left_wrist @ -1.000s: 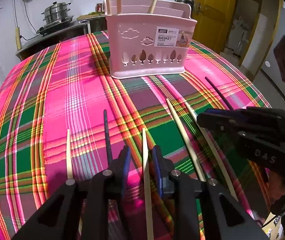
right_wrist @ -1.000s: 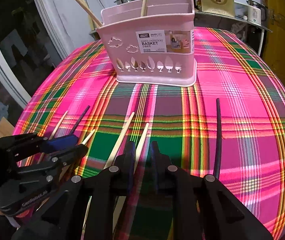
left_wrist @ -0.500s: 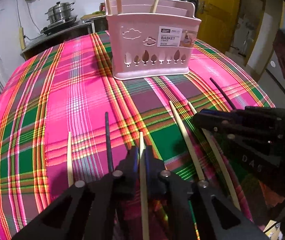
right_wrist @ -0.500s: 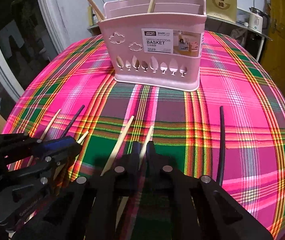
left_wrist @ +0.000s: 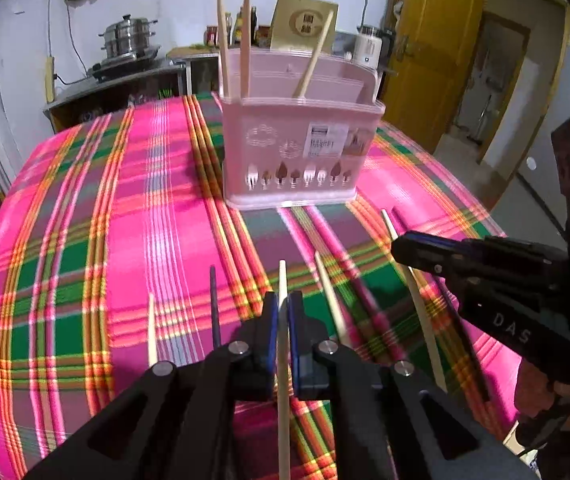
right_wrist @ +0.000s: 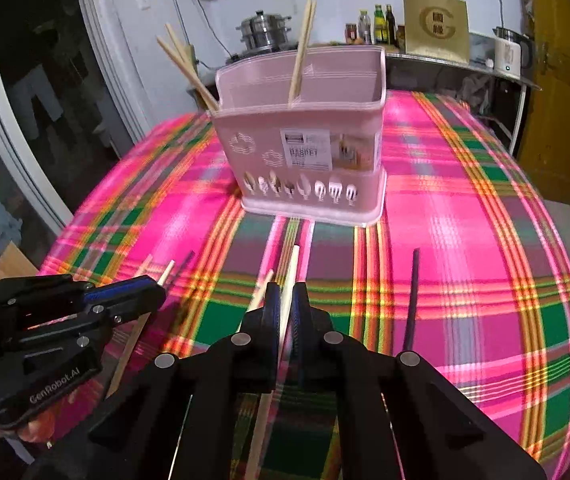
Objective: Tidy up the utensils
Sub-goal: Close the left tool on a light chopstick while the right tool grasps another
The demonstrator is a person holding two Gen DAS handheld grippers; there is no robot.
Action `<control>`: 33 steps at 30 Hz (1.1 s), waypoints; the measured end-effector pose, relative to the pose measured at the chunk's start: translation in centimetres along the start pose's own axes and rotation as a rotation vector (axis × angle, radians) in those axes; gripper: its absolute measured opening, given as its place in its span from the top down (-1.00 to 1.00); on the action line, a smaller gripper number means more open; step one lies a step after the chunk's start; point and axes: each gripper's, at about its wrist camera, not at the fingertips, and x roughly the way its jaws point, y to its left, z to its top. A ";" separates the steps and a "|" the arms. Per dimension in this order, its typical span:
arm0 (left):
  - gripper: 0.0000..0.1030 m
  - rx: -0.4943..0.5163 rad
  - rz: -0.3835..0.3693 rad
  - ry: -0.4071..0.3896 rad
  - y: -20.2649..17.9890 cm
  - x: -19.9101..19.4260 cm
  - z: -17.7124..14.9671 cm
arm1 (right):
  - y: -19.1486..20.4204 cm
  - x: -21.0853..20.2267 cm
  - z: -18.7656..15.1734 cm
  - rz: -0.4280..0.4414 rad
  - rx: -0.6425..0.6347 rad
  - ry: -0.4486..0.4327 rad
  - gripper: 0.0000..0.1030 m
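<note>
Both grippers loaded, one chopstick each. Left gripper (left_wrist: 282,312) fingers clenched on a pale chopstick (left_wrist: 283,380), which runs straight down the gap between the pads, tip poking out ahead. Right gripper (right_wrist: 284,308) likewise clamped on its own light chopstick (right_wrist: 289,276). Grip is partway along the shaft with the length in line with the fingers, probably so the stick can be tipped tip-first into a slot.

Each held stick reads as just clear of the plaid cloth on the worktop (left_wrist: 85,240), though the blur makes that a judgement, not a certainty.

Pink basket (left_wrist: 299,148) stands upright further back on the worktop, well apart from both grippers. It holds several sticks leaning in its compartments; the divider lets them stand instead of falling flat.

Loose on the cloth: a dark chopstick (left_wrist: 214,304) and a pale one (left_wrist: 151,332) left of the left gripper, another pale one (left_wrist: 331,296) just to its right, and a dark one (right_wrist: 411,300) right of the right gripper. They lie roughly parallel, pointing at the basket, easy pickups
</note>
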 end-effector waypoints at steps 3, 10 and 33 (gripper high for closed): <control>0.89 -0.004 -0.003 -0.033 0.1 -1.4 0.8 | 0.1 -1.5 0.6 0.012 0.001 -0.035 0.91; 0.89 -0.018 -0.017 -0.094 0.3 -4.0 2.2 | 0.4 -3.4 1.6 0.029 -0.007 -0.079 0.93; 0.89 -0.057 -0.032 -0.022 1.8 -0.9 1.1 | 1.3 6.5 -0.5 -0.103 -0.100 0.181 0.83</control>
